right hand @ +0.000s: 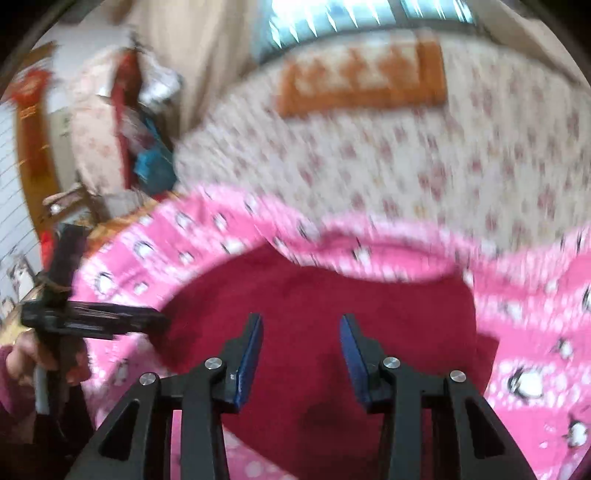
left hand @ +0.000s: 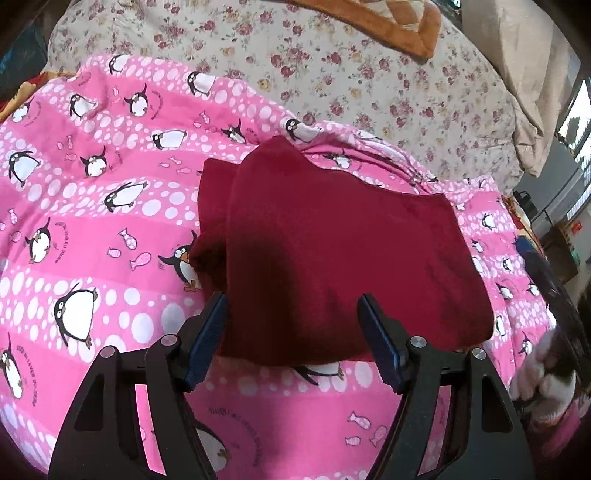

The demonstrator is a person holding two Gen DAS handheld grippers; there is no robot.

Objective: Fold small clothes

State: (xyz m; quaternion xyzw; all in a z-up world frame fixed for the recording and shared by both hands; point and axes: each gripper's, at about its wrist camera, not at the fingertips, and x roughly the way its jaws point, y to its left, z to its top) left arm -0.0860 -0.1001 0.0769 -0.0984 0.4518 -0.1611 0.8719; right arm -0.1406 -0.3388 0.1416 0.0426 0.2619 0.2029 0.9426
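We work over a pink penguin-print blanket (left hand: 92, 229) that fills most of the left wrist view and serves as our soft, flat folding surface; behind it, across the top of that frame, lies a floral sheet (left hand: 332, 74) with an orange-brown cushion (left hand: 388, 26) at the upper edge. The dark red garment (left hand: 332, 251) sits in the middle of the left wrist view, lying on the blanket, already doubled over into a compact, roughly rectangular bundle with a second layer peeking out along its left side. Its cloth looks thick and fleecy, so we judge it will hold a fold without sliding. Our left gripper (left hand: 291, 314) hovers at the garment's near edge with its jaws spread wide, one blue pad at the left border of the cloth and the other over its middle, clasping nothing; we take it to be poised to pin or pinch that edge. In the blurred right wrist view the same red cloth fills the centre, with a ridge of pink blanket bunched above it. Our right gripper (right hand: 301, 339) stands over it with jaws partly apart and nothing between them, the pads clear of the cloth as far as the blur lets us tell.
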